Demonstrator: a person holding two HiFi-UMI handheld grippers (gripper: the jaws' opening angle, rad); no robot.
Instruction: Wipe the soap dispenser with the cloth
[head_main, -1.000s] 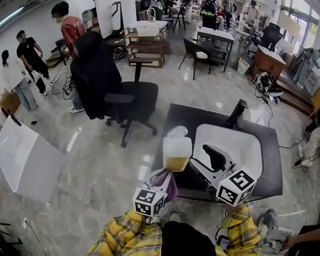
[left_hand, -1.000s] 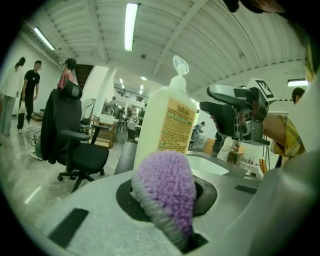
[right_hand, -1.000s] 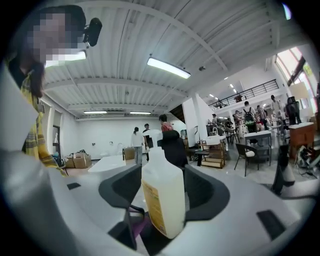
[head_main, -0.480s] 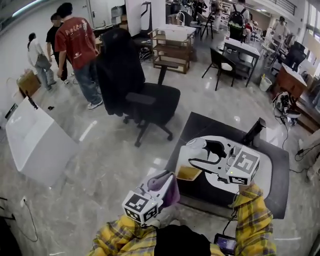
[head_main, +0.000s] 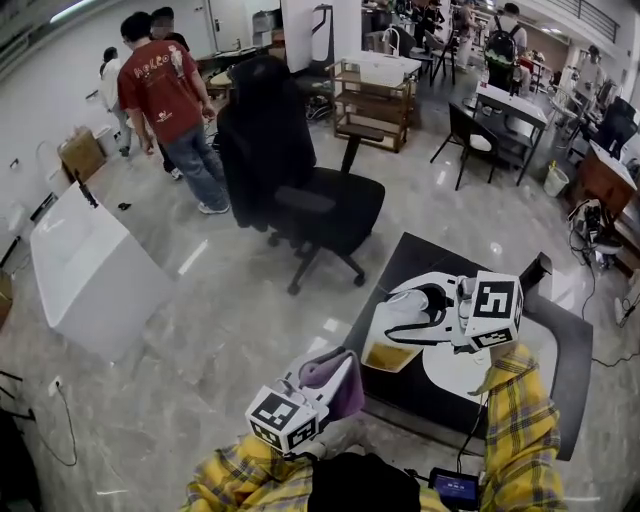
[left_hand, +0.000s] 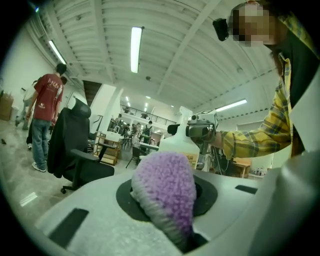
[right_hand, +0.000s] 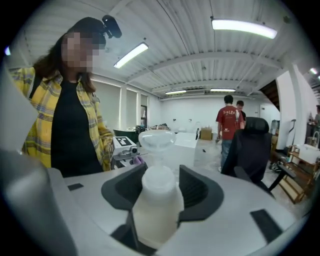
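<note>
Right gripper view has the right tongs (right_hand: 156, 194) clamped round the body of the soap dispenser (right_hand: 155, 215), pump head pointing away from the camera. They've just been closing in a bit with the bottle between them. The left tongs (left_hand: 165, 186) are pinched shut on the fluffy purple cloth (left_hand: 169, 175).

In the head view the dispenser is tilted over the near-left edge of the dark desk (head_main: 400, 258) and looks lifted off it. The cloth sits just below-left of it, near but not touching.

My worry is that the bottle looks smooth and only one pair of tongs holds it, so a hard push with the cloth could twist it or pop it out onto the floor. Tilted like that with liquid inside, it might also dribble from the pump
</note>
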